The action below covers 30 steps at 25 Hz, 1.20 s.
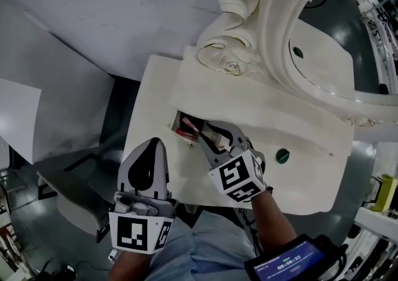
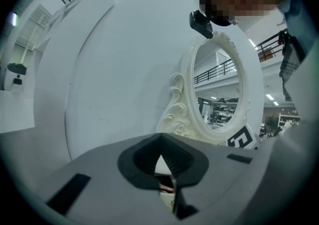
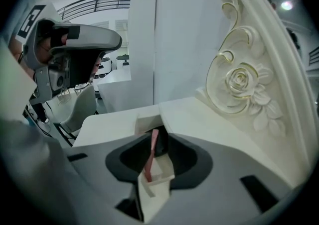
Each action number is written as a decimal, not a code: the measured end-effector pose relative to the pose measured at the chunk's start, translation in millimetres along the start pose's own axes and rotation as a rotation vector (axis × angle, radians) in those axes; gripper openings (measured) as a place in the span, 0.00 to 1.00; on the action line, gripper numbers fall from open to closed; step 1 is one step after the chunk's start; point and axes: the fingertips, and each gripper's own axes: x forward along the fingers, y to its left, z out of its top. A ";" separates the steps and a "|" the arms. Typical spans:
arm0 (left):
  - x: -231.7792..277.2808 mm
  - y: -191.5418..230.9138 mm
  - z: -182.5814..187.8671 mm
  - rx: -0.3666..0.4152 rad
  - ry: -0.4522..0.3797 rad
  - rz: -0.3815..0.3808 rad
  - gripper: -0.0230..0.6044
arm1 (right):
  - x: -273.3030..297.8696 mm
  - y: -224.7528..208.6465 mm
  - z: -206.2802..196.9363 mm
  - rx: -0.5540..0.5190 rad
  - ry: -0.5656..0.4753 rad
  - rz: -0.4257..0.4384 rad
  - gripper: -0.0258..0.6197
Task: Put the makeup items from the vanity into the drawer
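Over the open drawer (image 1: 184, 125) in the vanity's (image 1: 152, 96) raised shelf, we see the right gripper (image 3: 158, 120) with jaws slightly spread. A pink makeup stick (image 3: 150, 158) stands tilted between them, lower end in the drawer, pads not pressing it. The left gripper (image 1: 156, 144) hovers nearby over the tabletop, jaws pressed together, empty. An ornate mirror (image 1: 273, 37) stands behind.

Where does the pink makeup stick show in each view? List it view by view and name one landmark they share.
Head view: pink makeup stick lies in the open drawer, centre-left.
Left gripper view: only a pink sliver shows, low centre.
Right gripper view: low centre, slanting up from the drawer.
Shared landmark: the carved rose on the mirror frame.
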 end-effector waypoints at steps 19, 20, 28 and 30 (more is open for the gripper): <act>22.1 -169.8 -29.7 0.059 0.062 -0.360 0.04 | -141.0 -73.5 -154.3 0.345 0.055 -0.413 0.20; 23.6 -179.5 -34.0 0.063 0.072 -0.374 0.04 | -147.5 -78.0 -168.4 0.372 0.067 -0.432 0.22; 32.1 -219.0 -69.9 0.092 0.168 -0.409 0.04 | -164.4 -102.3 -243.8 0.473 0.141 -0.487 0.23; 36.6 -221.9 -75.8 0.095 0.185 -0.402 0.04 | -159.5 -105.1 -251.8 0.512 0.132 -0.460 0.23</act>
